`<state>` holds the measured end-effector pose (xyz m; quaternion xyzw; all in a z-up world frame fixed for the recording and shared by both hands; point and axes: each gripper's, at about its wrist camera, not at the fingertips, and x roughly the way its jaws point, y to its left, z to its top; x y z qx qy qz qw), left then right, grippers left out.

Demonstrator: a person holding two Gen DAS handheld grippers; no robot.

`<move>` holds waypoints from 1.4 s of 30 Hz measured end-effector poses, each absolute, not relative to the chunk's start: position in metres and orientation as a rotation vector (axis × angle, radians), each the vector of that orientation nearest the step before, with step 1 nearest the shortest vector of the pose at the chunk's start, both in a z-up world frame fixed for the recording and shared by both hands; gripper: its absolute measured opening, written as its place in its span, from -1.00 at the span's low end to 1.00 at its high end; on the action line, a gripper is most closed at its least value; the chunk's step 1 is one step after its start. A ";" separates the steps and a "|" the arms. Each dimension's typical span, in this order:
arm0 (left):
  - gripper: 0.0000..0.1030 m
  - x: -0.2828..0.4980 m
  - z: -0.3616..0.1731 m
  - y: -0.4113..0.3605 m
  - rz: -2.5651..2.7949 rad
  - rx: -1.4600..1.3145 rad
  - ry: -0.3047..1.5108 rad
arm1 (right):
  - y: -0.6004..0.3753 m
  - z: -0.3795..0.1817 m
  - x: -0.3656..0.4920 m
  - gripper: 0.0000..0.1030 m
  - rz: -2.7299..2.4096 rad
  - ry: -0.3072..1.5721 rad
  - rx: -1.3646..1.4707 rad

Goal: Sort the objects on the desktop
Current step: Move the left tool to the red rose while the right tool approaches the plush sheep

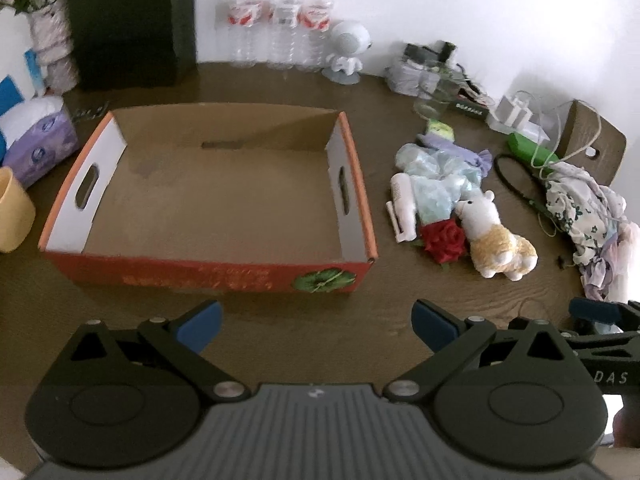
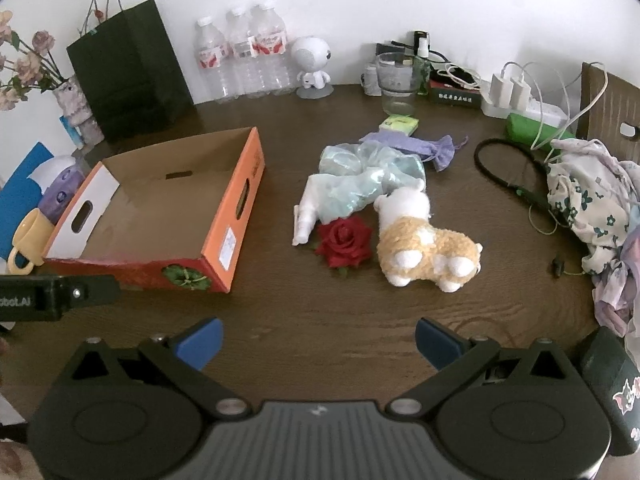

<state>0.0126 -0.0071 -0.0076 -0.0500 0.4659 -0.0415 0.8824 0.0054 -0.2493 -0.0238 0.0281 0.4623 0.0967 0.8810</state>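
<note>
Both the left gripper (image 1: 317,327) and right gripper (image 2: 319,338) hover spread and empty over the brown counter (image 2: 320,300). Beyond them, the empty orange box (image 1: 208,272) sits left of a red rose (image 2: 344,241), plush alpaca (image 2: 420,240), white bottle (image 2: 306,216) and pale blue fabric (image 2: 360,176). Water bottles (image 2: 244,54) line the wall.
</note>
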 end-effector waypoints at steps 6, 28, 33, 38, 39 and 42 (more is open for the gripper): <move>1.00 0.023 -0.007 -0.031 -0.136 -0.070 0.931 | -0.264 -0.028 0.012 1.00 0.195 0.923 0.044; 0.88 0.100 -0.045 -0.148 -0.269 0.070 0.917 | -0.330 -0.078 0.085 0.79 0.232 0.869 -0.141; 0.78 0.119 -0.060 -0.159 -0.270 0.076 0.947 | -0.331 -0.092 0.099 0.79 0.295 0.869 -0.210; 0.55 0.136 -0.078 -0.164 -0.261 0.075 1.001 | -0.324 -0.098 0.106 0.77 0.392 0.861 -0.327; 0.51 0.138 -0.081 -0.165 -0.261 0.075 1.013 | -0.322 -0.099 0.107 0.76 0.412 0.860 -0.353; 0.32 0.146 -0.091 -0.167 -0.261 0.068 1.052 | -0.315 -0.104 0.110 0.62 0.463 0.863 -0.449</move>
